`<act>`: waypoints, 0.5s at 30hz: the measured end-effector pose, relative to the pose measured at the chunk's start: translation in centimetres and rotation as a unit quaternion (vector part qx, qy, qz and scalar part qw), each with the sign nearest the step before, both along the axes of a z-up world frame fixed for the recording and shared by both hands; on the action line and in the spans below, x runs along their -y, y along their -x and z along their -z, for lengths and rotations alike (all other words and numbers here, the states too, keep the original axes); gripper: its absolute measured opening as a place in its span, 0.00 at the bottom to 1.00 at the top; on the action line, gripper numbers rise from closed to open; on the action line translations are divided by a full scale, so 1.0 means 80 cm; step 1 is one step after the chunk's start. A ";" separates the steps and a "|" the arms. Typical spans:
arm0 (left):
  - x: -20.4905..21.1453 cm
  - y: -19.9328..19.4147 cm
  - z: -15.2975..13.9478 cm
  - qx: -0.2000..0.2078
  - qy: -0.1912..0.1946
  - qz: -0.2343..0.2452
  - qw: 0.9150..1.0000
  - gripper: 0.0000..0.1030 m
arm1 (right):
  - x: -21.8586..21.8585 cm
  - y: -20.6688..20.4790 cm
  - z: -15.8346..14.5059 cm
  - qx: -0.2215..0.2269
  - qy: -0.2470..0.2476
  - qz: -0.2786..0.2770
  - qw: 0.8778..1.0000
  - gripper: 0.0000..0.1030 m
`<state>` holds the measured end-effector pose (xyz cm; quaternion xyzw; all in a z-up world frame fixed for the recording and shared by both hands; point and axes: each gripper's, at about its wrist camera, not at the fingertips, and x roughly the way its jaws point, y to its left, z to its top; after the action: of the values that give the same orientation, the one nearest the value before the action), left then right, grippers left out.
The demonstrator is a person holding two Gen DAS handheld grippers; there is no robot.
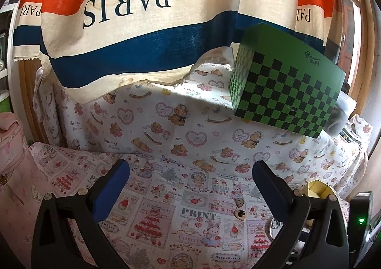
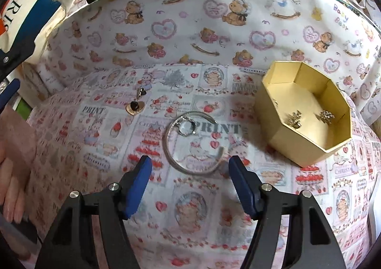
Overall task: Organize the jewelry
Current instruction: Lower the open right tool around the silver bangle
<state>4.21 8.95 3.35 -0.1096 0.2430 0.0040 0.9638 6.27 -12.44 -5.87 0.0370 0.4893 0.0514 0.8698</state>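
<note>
Printed Christmas-motif cloth covers the tabletop, with a teddy-bear "Baby Bear" cloth rising behind it. Farther back hangs a striped "PARIS" fabric, and a green-black checkered box sits on the bear cloth, upper right in the left wrist view.

Silver open bangle lies flat on the tabletop just ahead of the right gripper, its gap facing right, toward the box side. A silver ring rests inside the bangle's far-left arc, touching or nearly touching it. Left of these, apart, lies a gold heart pendant with a dark stone, and a small charm just beyond it.

Gold octagonal box stands open to the right of the bangle, near but apart; two small gold earrings lie inside on its floor.

Right gripper jaws are spread wide, holding nothing, one fingertip near the bangle's right end. Left gripper jaws are also spread wide and bare, above the cloth; the pendant shows between them, low right. A hand appears at the left edge of the right wrist view.
</note>
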 end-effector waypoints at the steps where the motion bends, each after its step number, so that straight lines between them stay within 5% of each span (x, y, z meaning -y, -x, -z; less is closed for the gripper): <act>1: -0.001 0.000 0.000 0.000 0.002 0.000 1.000 0.99 | -0.004 -0.006 0.003 -0.005 0.000 0.006 1.000 0.67; 15: -0.004 0.000 -0.002 -0.002 0.012 0.000 1.000 0.99 | -0.047 -0.071 0.013 0.027 0.022 -0.024 0.999 0.67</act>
<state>4.17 9.28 3.52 -0.1213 0.2446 0.0012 0.9620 11.93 -8.64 -6.91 0.0047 0.4670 0.0620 0.8821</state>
